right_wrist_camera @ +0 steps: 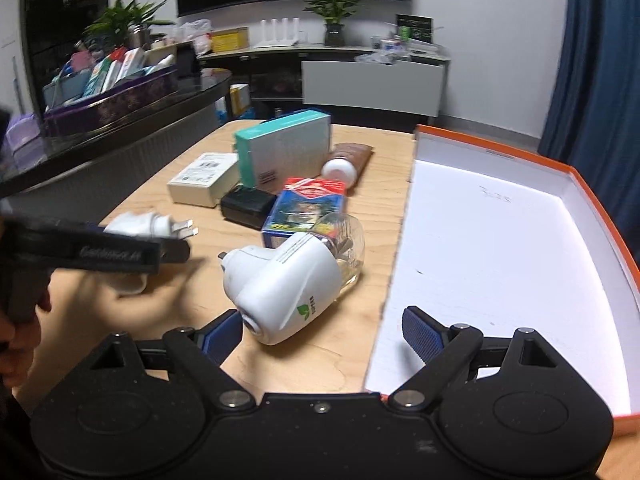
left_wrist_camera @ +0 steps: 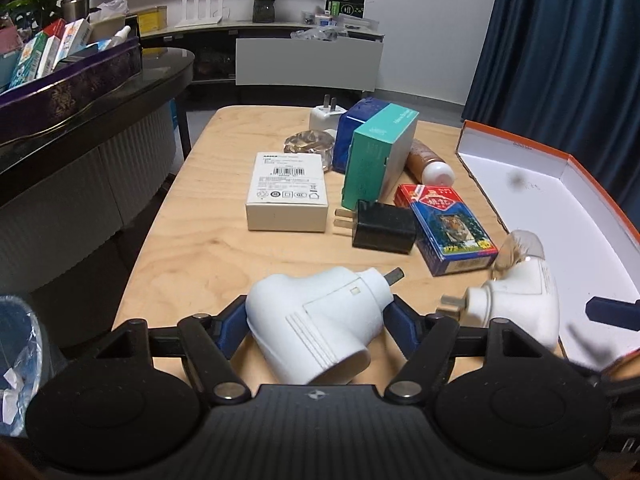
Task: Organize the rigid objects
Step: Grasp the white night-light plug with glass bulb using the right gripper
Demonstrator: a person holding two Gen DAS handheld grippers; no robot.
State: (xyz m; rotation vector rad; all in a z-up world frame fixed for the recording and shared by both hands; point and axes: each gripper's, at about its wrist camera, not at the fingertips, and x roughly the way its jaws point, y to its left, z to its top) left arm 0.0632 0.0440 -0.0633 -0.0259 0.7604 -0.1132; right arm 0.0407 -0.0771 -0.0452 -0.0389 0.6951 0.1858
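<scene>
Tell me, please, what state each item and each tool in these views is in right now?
left tool: shut on the white plug-in device.
right tool: open, holding nothing.
second white plug-in device: on its side on the table, bottle attached.
orange box: open, empty.
black charger: lying flat, prongs out.
teal carton: standing on edge.
brown bottle: lying down, capped.

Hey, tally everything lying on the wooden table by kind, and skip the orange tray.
White plug-in vaporizers: 2
Wall chargers: 2
Boxes: 4
Bottles: 1
Shiny wrapped item: 1
Total: 10
</scene>
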